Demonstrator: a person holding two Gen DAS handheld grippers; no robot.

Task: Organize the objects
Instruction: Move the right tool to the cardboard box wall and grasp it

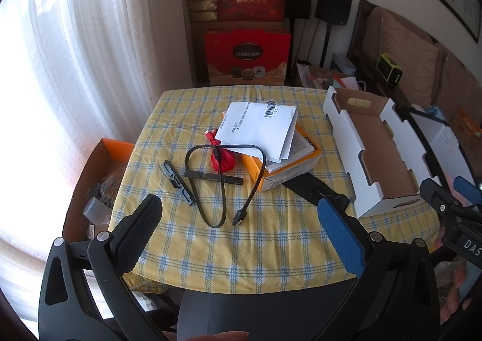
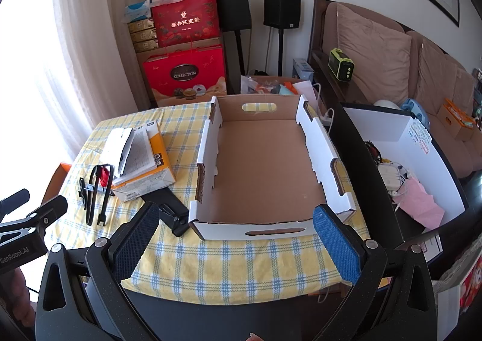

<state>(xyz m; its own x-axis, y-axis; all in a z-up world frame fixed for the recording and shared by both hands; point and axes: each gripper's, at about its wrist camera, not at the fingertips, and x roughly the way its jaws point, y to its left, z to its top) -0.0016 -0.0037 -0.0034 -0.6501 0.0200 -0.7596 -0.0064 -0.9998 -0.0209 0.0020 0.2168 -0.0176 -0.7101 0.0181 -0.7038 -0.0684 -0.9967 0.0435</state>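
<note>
Right now I have both tools hanging above the near edge of the checked tablecloth (image 1: 265, 250), nothing between their pads: the left gripper (image 1: 241, 238) is spread as wide as it goes and so is the right gripper (image 2: 238, 238). The clutter I judge I must organize sits left of centre: a looped black cable (image 1: 223, 187) lying over a flat black bracket (image 1: 211, 177), a short black connector piece (image 1: 177, 183) just beside it, a red bundle (image 1: 221, 157) partly under the cable, and an orange box (image 1: 286, 163) topped with white papers (image 1: 259, 127). A black strap-like piece (image 1: 313, 187) lies between that box and the cardboard tray (image 2: 208, 148), which stands bare on the right side of the table and looks like the natural destination. I think the first step is a pick, and I would start with the cable, since it drapes over 2 other items and would drag them if left. I would bring the left tool down over the straight run near the plug end (image 1: 241, 216), where the cable lies flat on the cloth and clear of the bracket, turn the pads across the cable, and close only once both pads straddle it. The cloth may bunch, so I would lift slowly and watch whether the loop snags the red bundle.
</note>
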